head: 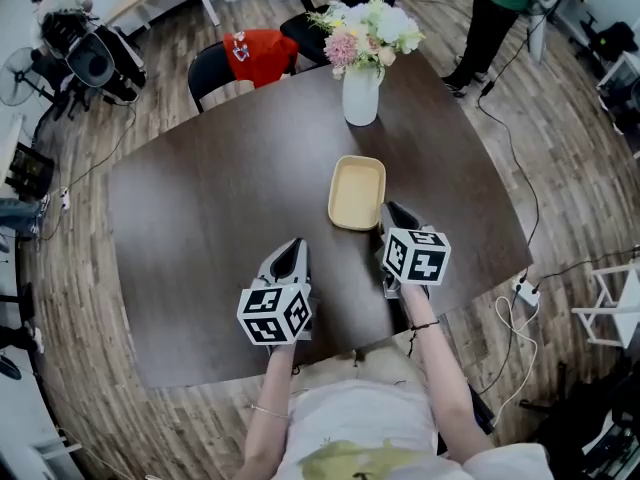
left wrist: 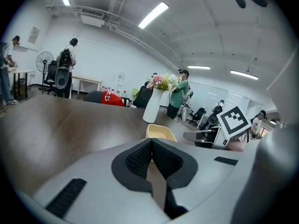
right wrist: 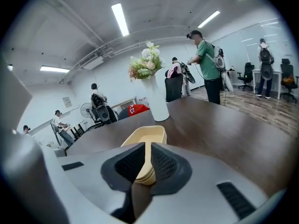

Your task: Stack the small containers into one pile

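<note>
Stacked containers point(head: 357, 192), pale yellow, rounded rectangles, right claw point(head: 391, 209) pinching rim; left claw point(head: 297, 244) closed, empty

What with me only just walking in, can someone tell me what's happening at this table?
A person holds a gripper in each hand over a dark table. One stack of yellow containers sits in front of a vase of flowers. The right gripper looks closed on the stack's near corner. The left gripper is shut and empty, off to the stack's left.

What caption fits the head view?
Right hand-held gripper pinches stacked yellow trays on a dark table; left hand-held gripper shut beside it.
</note>
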Demonstrator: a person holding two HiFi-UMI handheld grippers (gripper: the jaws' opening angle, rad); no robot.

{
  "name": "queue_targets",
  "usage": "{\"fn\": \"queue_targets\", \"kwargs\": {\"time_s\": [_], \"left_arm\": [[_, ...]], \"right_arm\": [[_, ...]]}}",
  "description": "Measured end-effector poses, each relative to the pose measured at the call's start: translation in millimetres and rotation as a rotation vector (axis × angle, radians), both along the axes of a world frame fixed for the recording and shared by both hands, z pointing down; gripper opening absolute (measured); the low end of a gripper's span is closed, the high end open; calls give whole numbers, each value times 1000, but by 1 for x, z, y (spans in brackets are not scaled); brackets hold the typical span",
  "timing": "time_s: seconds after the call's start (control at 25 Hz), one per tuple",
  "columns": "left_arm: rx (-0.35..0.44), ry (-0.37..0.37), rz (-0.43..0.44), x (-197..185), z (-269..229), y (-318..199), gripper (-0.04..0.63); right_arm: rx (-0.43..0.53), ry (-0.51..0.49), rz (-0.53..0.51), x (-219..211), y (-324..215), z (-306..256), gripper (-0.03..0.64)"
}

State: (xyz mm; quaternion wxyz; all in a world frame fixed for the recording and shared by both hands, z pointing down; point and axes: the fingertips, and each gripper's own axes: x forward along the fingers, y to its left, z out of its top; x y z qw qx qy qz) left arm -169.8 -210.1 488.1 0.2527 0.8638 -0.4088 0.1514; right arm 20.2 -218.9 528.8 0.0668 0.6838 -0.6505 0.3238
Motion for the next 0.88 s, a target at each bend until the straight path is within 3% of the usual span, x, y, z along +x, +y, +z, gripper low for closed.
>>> {"fn": "queue_targets", "kwargs": {"time_s": [0.2, 0.48, 0.68, 0.88], "left_arm": [[62, 1, -32, -8, -18, 2, 25], [175, -10, -67, -19, -47, 3, 25], [259, -27, -79, -30, -69, 5, 25], [330, -20, -73, -39, -92, 6, 25]], "right_arm": [[88, -23, -159, -5, 12, -18, 35], [233, -36, -299, -7, 22, -57, 29], [343, -73, -356, -13, 31, -91, 23], [426, -19, -374, -14, 36, -125, 21]]}}
